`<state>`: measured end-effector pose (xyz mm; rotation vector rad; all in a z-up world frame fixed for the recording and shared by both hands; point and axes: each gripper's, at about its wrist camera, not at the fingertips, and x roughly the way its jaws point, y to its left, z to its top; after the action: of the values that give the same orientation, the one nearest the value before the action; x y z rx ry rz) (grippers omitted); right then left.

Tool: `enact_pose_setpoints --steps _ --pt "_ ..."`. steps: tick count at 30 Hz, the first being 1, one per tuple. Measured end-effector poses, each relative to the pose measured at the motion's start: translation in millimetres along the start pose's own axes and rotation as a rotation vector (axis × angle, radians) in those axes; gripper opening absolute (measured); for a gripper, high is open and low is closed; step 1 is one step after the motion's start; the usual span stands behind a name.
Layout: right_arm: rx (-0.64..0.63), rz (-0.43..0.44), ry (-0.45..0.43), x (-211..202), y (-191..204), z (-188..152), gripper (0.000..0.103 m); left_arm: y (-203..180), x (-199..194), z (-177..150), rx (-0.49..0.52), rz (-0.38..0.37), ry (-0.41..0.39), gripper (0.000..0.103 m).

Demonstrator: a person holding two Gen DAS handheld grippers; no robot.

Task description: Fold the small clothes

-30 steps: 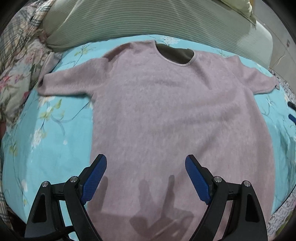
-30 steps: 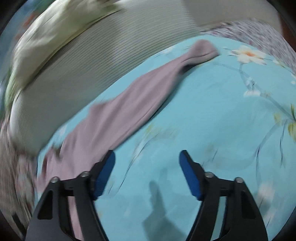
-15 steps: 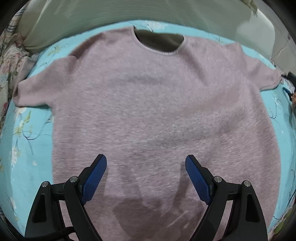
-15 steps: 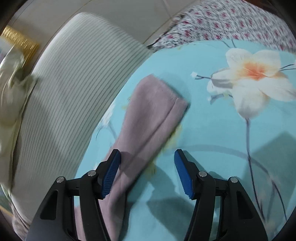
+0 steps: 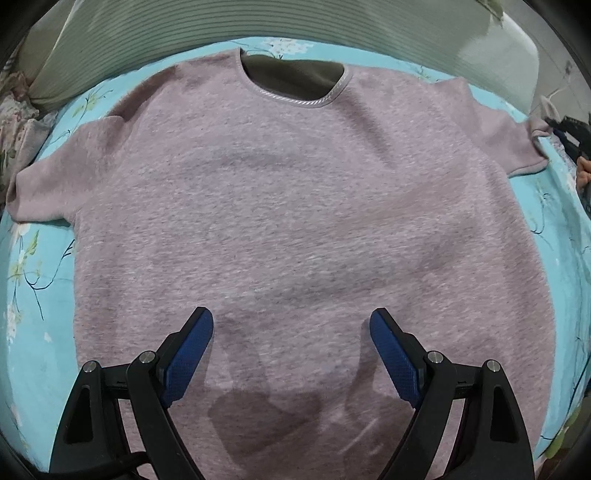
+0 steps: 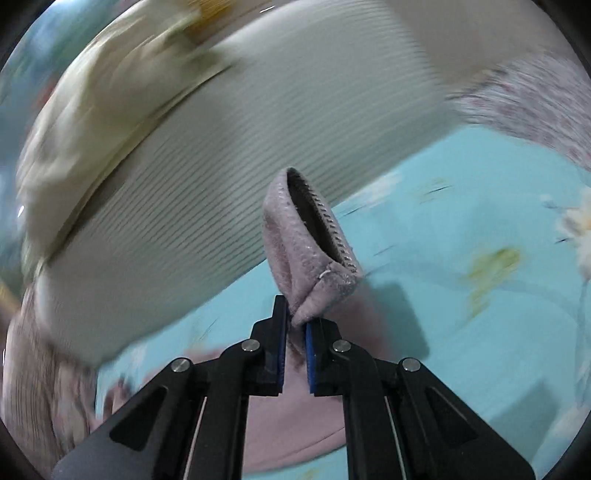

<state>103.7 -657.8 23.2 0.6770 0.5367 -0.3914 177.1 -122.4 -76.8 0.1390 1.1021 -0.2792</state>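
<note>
A pink fuzzy short-sleeved sweater (image 5: pixel 295 206) lies flat, front up, on a turquoise floral bedsheet (image 5: pixel 37 295), neckline away from me. My left gripper (image 5: pixel 291 332) is open and empty, low over the sweater's lower middle. My right gripper (image 6: pixel 295 328) is shut on the cuff of the sweater's right sleeve (image 6: pixel 306 243) and lifts it off the sheet, so the cuff opening stands upright. The right gripper also shows at the far right edge of the left wrist view (image 5: pixel 569 136), at the sleeve end.
A grey-green ribbed pillow (image 5: pixel 258 26) runs along the far side of the bed beyond the neckline; it also shows in the right wrist view (image 6: pixel 221 166). Floral and plaid bedding (image 5: pixel 18 110) is bunched at the left. The bed edge is at the right.
My right gripper closed on the sleeve cuff and raised it. My left gripper moved forward and lower over the sweater, still open.
</note>
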Motion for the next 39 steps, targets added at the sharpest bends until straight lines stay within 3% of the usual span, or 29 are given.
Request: enact_pose_setpoints --steps 4,9,14,20,22,23,25,28,36,38,39 --pt "-0.078 0.153 0.134 13 83 -58 0.01 8 -16 -6 -0.015 -0.02 -0.038 0.088" --pt "-0.063 0.384 0.329 58 177 -139 0.01 29 -33 -13 -0.05 -0.038 -0.069 0.088" --pt "-0.073 0.486 0.483 108 256 -206 0.01 52 -47 -21 -0.073 -0.043 -0.116 0.088" --pt "-0.092 0.522 0.582 151 309 -254 0.01 76 -51 -20 -0.099 -0.071 -0.148 0.088" --pt "-0.096 0.54 0.606 161 330 -263 0.015 81 -50 -18 -0.104 -0.079 -0.157 0.088" --pt "-0.101 0.522 0.621 165 333 -266 0.017 84 -46 -14 -0.106 -0.082 -0.162 0.088" --pt "-0.094 0.519 0.64 164 336 -272 0.043 89 -37 -4 -0.111 -0.091 -0.166 0.088" --pt "-0.075 0.543 0.591 147 326 -263 0.044 97 -20 11 -0.135 -0.117 -0.163 0.088" --pt "-0.051 0.443 0.395 62 249 -220 0.044 119 43 72 -0.261 -0.179 -0.111 0.087" --pt "-0.046 0.409 0.347 38 228 -217 0.044 128 47 83 -0.309 -0.205 -0.135 0.085" --pt "-0.043 0.393 0.328 30 219 -215 0.044 133 49 88 -0.328 -0.212 -0.154 0.078"
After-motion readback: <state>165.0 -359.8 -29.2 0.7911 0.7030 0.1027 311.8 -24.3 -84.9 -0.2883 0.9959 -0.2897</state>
